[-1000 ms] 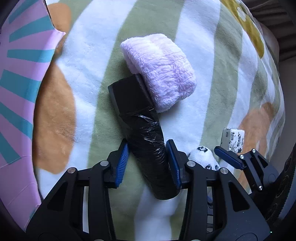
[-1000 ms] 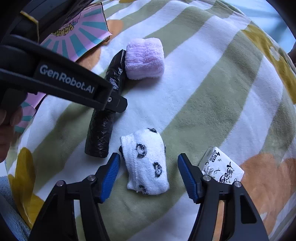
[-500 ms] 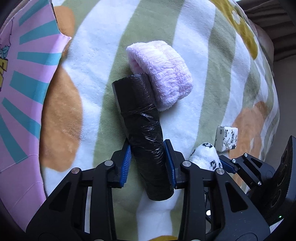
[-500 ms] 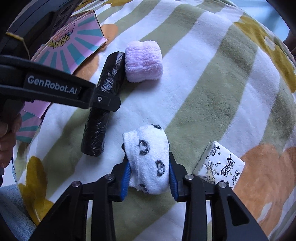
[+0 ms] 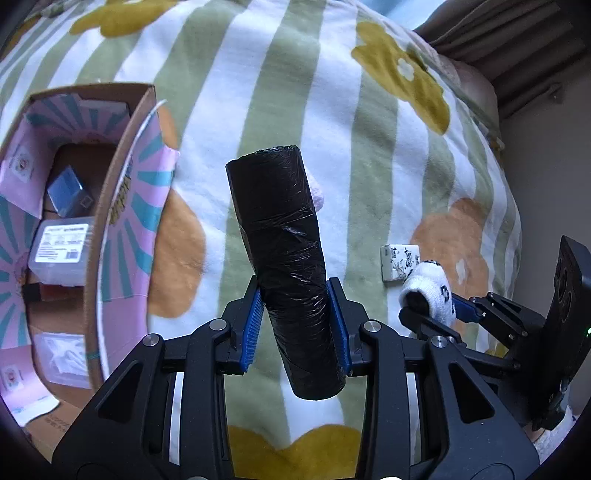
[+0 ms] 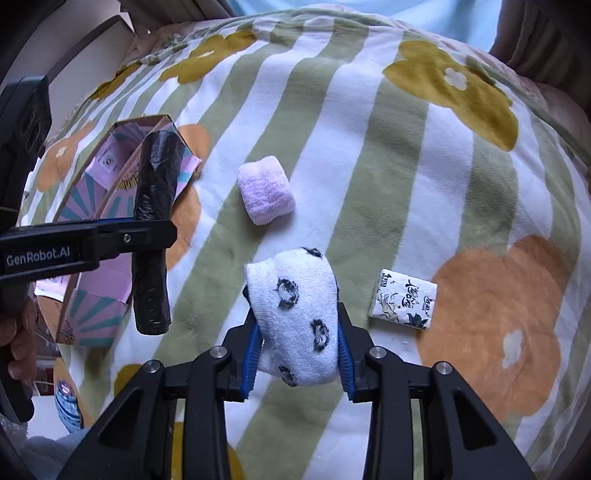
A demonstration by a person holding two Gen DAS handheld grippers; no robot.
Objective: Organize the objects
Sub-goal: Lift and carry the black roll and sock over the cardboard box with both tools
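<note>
Raised clear of the striped blanket (image 6: 369, 147) since the earlier frame: black roll (image 5: 286, 266) clamped in left gripper (image 5: 297, 325), spotted white cloth (image 6: 299, 317) clamped in right gripper (image 6: 297, 347). Pink cloth (image 6: 266, 194), tissue pack (image 6: 404, 299) on blanket; open box (image 5: 122, 206) beside.

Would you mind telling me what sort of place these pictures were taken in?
Probably a bedroom at home: the things lie on a soft, plush blanket with stripes and flowers, seemingly spread over a bed, curtains hang behind it, and rolled towels lie on top.
</note>
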